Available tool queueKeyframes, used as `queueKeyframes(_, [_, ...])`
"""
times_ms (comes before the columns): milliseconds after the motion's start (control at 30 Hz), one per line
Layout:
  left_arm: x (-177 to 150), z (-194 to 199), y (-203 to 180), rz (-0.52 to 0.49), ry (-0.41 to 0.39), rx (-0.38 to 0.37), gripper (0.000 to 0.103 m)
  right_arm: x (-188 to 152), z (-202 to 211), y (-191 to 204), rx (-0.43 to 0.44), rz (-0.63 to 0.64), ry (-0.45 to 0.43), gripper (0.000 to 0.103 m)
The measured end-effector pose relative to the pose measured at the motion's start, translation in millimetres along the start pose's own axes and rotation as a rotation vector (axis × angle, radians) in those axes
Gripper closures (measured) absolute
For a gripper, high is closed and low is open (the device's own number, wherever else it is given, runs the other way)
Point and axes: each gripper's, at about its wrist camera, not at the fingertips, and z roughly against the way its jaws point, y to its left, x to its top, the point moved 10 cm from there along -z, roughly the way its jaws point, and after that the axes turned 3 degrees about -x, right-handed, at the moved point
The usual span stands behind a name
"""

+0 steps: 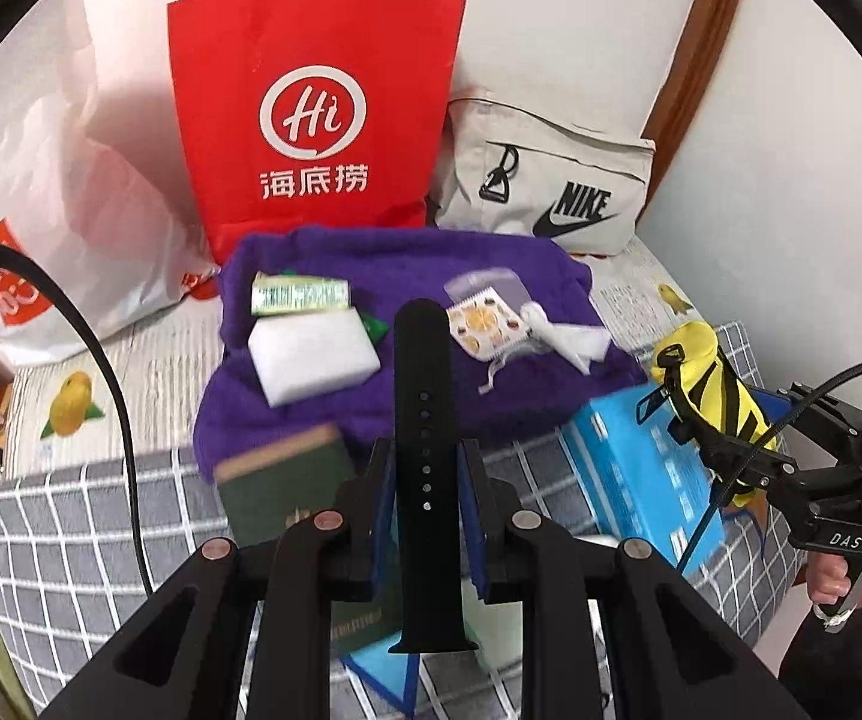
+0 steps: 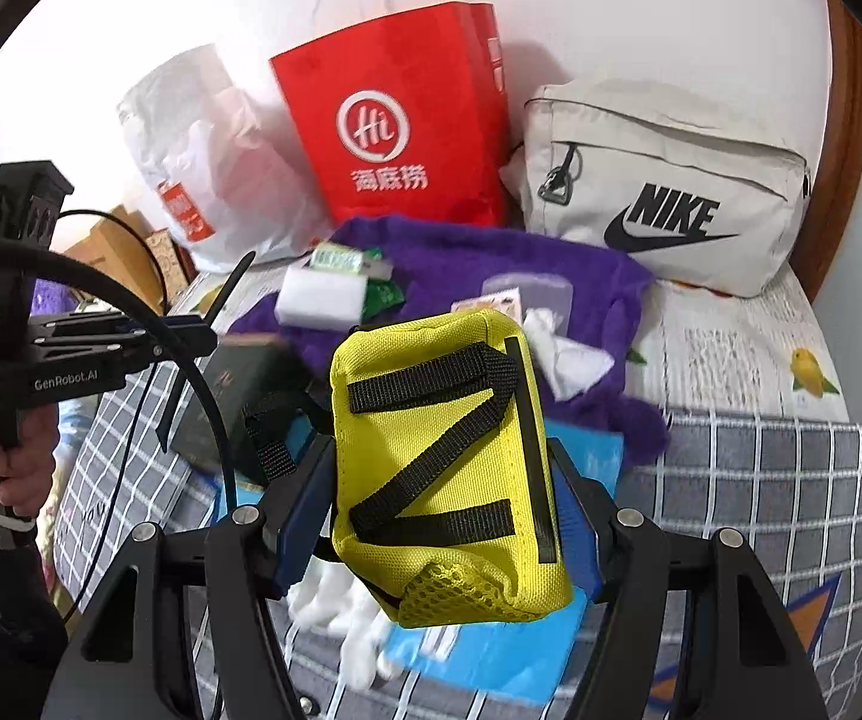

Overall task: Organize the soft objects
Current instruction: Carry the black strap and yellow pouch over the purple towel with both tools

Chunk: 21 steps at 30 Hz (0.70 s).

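Note:
My left gripper (image 1: 425, 468) is shut on a black watch strap (image 1: 422, 360) with a row of holes, which stands upright between the blue pads above the bed. In the right wrist view that gripper (image 2: 191, 336) is at the left, held by a hand. My right gripper (image 2: 436, 462) is shut on a yellow pouch (image 2: 431, 372) with black webbing straps, and it shows in the left wrist view at the right edge (image 1: 724, 450). Beyond both lies a purple knitted cloth (image 1: 371, 402) bearing a white sponge block (image 1: 311, 360), a green packet (image 1: 299, 294) and a small patterned bag (image 1: 487, 324).
A red paper bag (image 1: 317, 114), a white plastic bag (image 1: 41, 210) and a beige Nike pouch (image 1: 550, 192) stand against the wall. A green book (image 1: 275, 480) and a blue box (image 1: 640, 468) lie on the grey checked cover (image 1: 71, 540). Something white and fluffy (image 2: 335, 606) lies under the right gripper.

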Motion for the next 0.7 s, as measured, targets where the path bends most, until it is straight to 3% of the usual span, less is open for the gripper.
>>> queueKeyframes(333, [48, -36, 6, 0.022, -0.005, -0.036, 0.083, 49, -47, -18, -0.018, -0.048, 0.000, 0.037])
queueKeyframes(700, [83, -86, 23, 0.076, 0.021, -0.050, 0.083, 73, -107, -27, -0.009, -0.053, 0.074, 0.037])
